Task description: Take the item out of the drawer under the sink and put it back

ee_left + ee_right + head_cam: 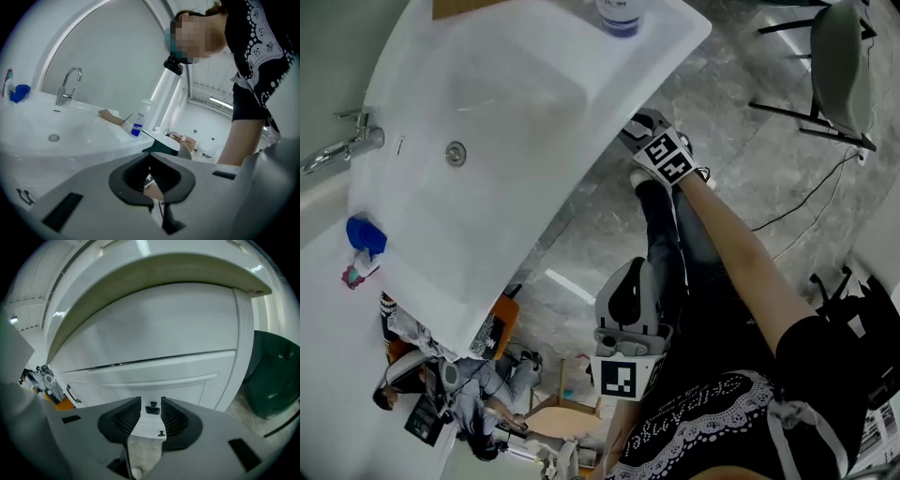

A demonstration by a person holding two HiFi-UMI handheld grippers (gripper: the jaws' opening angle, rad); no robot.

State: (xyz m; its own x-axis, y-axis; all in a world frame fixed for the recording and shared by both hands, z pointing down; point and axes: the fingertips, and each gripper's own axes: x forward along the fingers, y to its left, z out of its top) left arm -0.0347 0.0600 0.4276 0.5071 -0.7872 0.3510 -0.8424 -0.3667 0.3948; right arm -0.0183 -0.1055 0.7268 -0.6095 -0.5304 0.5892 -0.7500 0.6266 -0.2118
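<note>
White drawer fronts [154, 338] under the sink counter [534, 66] are all shut, so the item is out of sight, presumably inside one. The right gripper [151, 399] has its jaws wide and empty, lined up on a small dark knob [151, 409]. The left gripper [149, 157] has its jaws together, empty. Closing off-centre on so small a knob could let it slip out, or the wrong drawer may get pulled.

one sink [487, 103], one tap [342, 150], one drain [456, 153]. one blue-labelled bottle [619, 14]. one chair [839, 66]. two grippers: the left gripper [151, 174] and the right gripper [151, 420]. one white cabinet [154, 343] with two small dark knobs, an upper knob [151, 409] and a lower knob [161, 432].
</note>
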